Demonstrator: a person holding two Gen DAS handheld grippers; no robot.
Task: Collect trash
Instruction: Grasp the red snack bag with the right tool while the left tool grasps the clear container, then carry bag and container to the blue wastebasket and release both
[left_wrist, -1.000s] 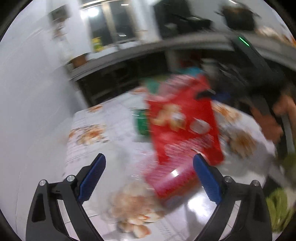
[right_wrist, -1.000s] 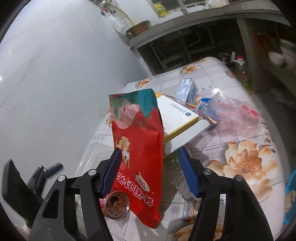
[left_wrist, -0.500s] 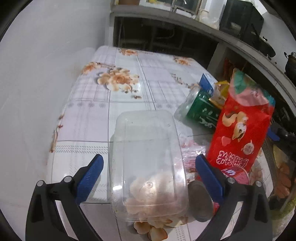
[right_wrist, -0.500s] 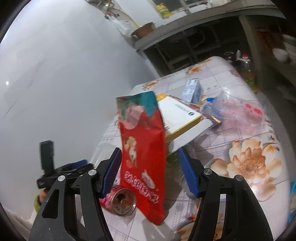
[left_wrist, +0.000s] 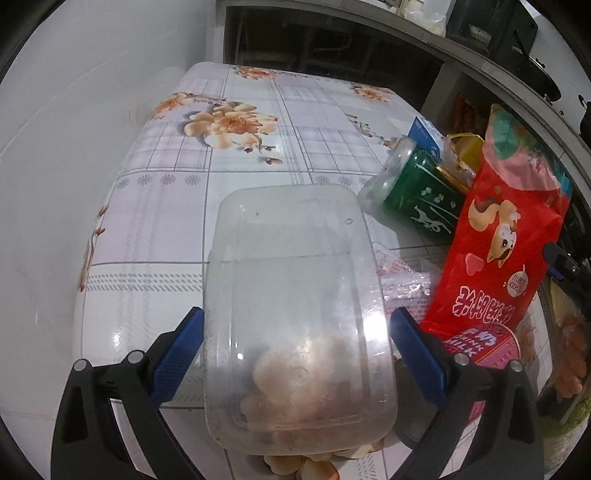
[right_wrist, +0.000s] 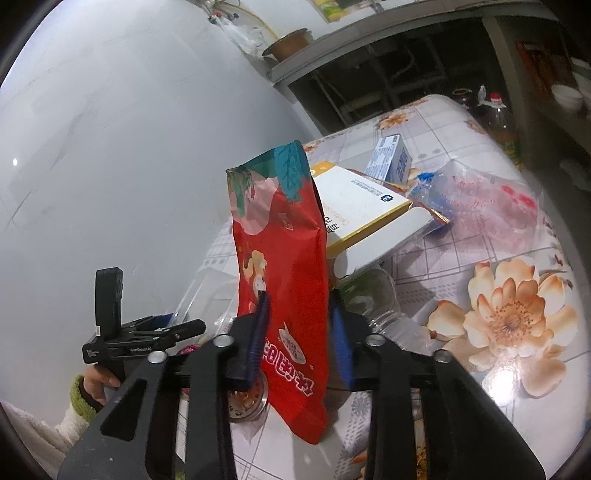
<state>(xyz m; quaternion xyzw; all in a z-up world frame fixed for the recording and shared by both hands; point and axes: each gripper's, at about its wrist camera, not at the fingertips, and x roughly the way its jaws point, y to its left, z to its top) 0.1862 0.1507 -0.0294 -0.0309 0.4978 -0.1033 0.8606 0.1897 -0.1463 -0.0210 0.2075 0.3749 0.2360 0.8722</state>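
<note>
A red snack bag (right_wrist: 280, 229) stands upright on the floral table (left_wrist: 258, 155). My right gripper (right_wrist: 298, 310) is closing on its lower half, and both blue pads touch the bag's sides. The same bag (left_wrist: 506, 251) shows at the right of the left wrist view. My left gripper (left_wrist: 295, 332) is open and straddles a clear plastic container (left_wrist: 295, 266) that lies on the table, with its pads a little apart from the walls. Pale food scraps sit at the container's near end. The left gripper (right_wrist: 147, 332) also appears low on the left, held by a hand (right_wrist: 99, 380).
A green-labelled bottle (left_wrist: 417, 192) lies behind the container. A pink milk can (left_wrist: 487, 343) stands at the bag's foot. A yellow-and-white box (right_wrist: 362, 206), a blue-and-white carton (right_wrist: 391, 158) and a pinkish plastic bag (right_wrist: 487, 206) lie further back. A white wall borders the table's left.
The left gripper swung round and sank over the clear container, then settled. The right gripper's jaws narrowed from wide apart onto the red bag.
</note>
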